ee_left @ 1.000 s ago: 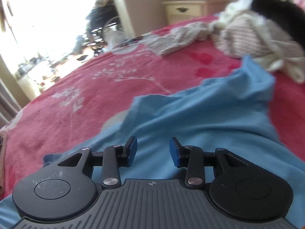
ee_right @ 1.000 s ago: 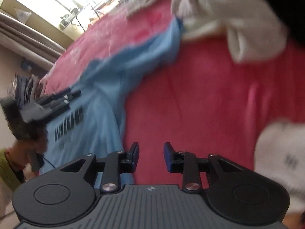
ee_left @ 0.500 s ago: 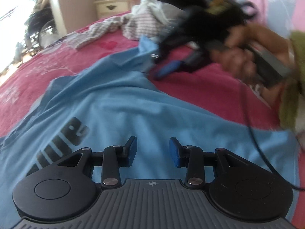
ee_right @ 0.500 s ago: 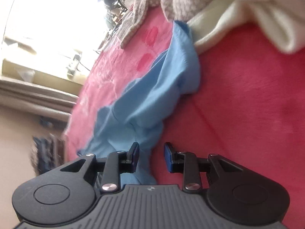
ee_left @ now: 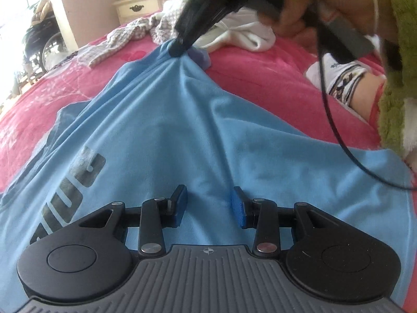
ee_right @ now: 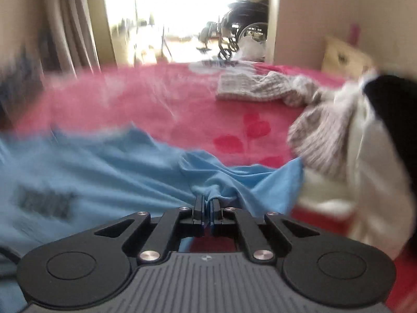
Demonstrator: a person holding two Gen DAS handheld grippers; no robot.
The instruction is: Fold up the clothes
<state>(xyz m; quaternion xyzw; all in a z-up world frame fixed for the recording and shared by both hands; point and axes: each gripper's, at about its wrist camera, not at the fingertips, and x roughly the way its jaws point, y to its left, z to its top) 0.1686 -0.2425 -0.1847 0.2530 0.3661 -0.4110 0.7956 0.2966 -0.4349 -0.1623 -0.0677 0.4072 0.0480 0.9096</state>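
Left wrist view: blue T-shirt (ee_left: 166, 135) lay spread on the pink bedspread (ee_left: 265, 78), print side up. Thin soft knit, light and floppy, so it would drape and bunch instead of holding shape; best taken at an edge, hem or shoulder, not mid-panel. Left gripper (ee_left: 209, 204) hovered over the shirt's middle, jaws partly open, nothing between the pads; whether they touched the cloth I couldn't tell. Right gripper (ee_left: 179, 45) was at the shirt's far edge, pinching a bunch of fabric, with creases fanning out from that point. A hand (ee_left: 307, 5) in a green sleeve (ee_left: 396, 60) carried it.

Right wrist view: blurred. Right gripper (ee_right: 207, 210) had just been closing; jaws were nearly together with a fold of the blue T-shirt (ee_right: 104, 161) caught between them. A pile of other clothes (ee_right: 333, 140) sat just beside that corner, so a pull could snag it.
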